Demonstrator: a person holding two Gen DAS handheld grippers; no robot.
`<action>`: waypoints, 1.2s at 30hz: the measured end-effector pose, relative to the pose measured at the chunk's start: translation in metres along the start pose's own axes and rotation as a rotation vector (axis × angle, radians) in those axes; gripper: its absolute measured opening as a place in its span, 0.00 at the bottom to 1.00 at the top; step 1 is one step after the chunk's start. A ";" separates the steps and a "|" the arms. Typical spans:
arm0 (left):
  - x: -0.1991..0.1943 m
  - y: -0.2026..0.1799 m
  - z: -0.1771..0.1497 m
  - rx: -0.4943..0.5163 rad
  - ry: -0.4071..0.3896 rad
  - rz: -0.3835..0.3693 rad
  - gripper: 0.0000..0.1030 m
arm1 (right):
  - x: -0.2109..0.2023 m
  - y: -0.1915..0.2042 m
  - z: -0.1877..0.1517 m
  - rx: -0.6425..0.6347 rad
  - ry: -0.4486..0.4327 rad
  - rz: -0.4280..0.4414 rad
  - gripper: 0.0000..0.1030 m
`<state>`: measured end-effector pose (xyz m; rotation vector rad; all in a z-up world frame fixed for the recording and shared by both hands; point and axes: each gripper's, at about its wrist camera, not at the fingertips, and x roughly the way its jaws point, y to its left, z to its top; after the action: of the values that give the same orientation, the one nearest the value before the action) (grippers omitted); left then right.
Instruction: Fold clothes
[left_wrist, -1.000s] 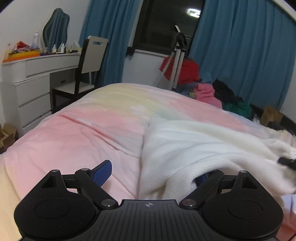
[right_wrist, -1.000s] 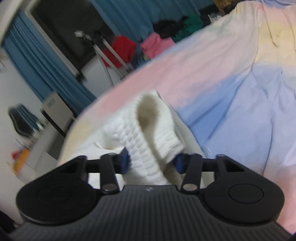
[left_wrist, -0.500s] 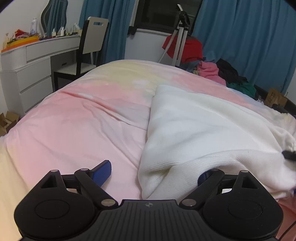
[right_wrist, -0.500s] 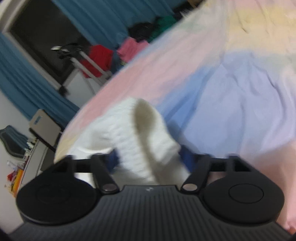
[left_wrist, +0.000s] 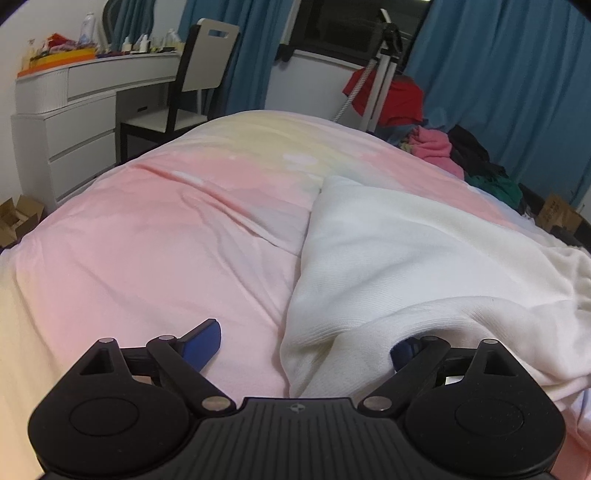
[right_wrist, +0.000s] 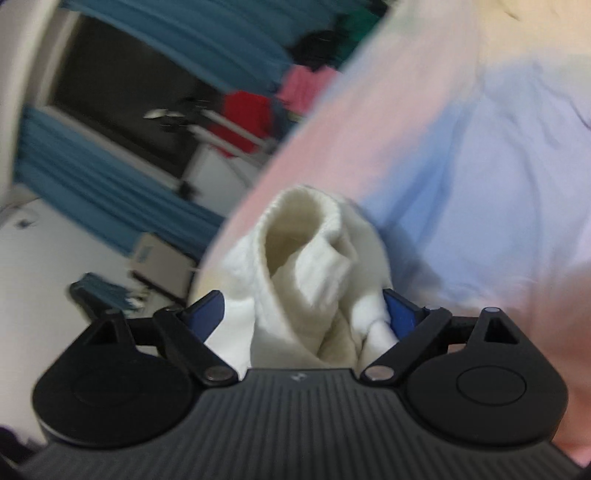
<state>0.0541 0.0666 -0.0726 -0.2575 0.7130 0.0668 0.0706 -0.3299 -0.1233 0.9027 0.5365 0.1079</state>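
White sweater (left_wrist: 399, 258) now flatter across bed (left_wrist: 155, 236), toward right edge. Left tool (left_wrist: 306, 343) wide around hem; right tool (right_wrist: 303, 314) gripping cuff, lifted higher. Sleeve fold underway.

A bed (left_wrist: 155, 236) with a pastel cover, shading from pink through pale yellow to light blue, is carrying everything here. A white knit garment (left_wrist: 406, 258) is lying directly on the cover toward the right side, spreading across the pink area with its near edge bunching into soft folds and creasing the cover beside it.
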 end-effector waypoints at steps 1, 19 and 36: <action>0.000 0.001 0.000 -0.007 0.004 -0.002 0.91 | -0.001 0.005 -0.001 -0.032 0.000 0.008 0.90; -0.025 0.038 0.013 -0.226 0.208 -0.430 0.97 | 0.011 0.021 -0.011 -0.122 -0.029 -0.216 0.40; 0.044 0.031 0.020 -0.314 0.244 -0.443 0.64 | 0.003 0.036 -0.007 -0.199 -0.104 -0.189 0.38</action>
<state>0.0957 0.1005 -0.0938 -0.7277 0.8727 -0.2811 0.0748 -0.3011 -0.1004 0.6566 0.5018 -0.0560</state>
